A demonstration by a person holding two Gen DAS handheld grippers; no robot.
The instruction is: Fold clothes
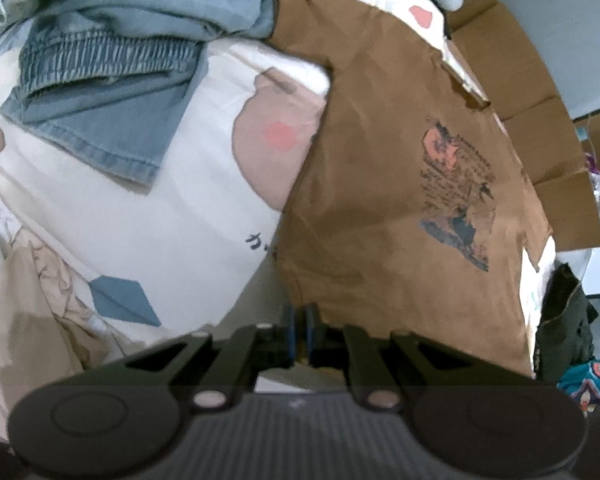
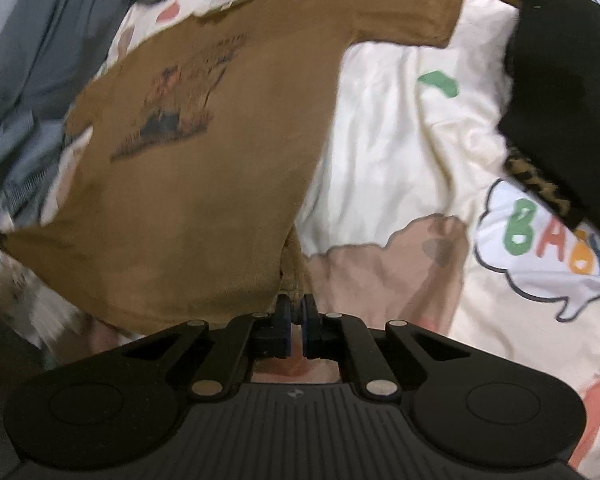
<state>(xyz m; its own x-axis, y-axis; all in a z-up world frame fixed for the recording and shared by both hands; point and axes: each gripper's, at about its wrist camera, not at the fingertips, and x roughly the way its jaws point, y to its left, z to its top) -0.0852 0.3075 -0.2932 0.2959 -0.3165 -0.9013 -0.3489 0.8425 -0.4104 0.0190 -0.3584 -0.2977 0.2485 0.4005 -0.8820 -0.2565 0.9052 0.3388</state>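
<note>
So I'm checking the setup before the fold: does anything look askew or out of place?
The brown T-shirt lies skewed, pinched at its hem by the left gripper and right gripper. Denim clothes sit heaped beside it, unfolded.

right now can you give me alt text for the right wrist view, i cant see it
The right gripper is shut on the hem of a brown t-shirt with a dark printed graphic, spread over a cream cartoon-print bedcover. A black garment lies at the right edge, grey clothes at the left.
</note>
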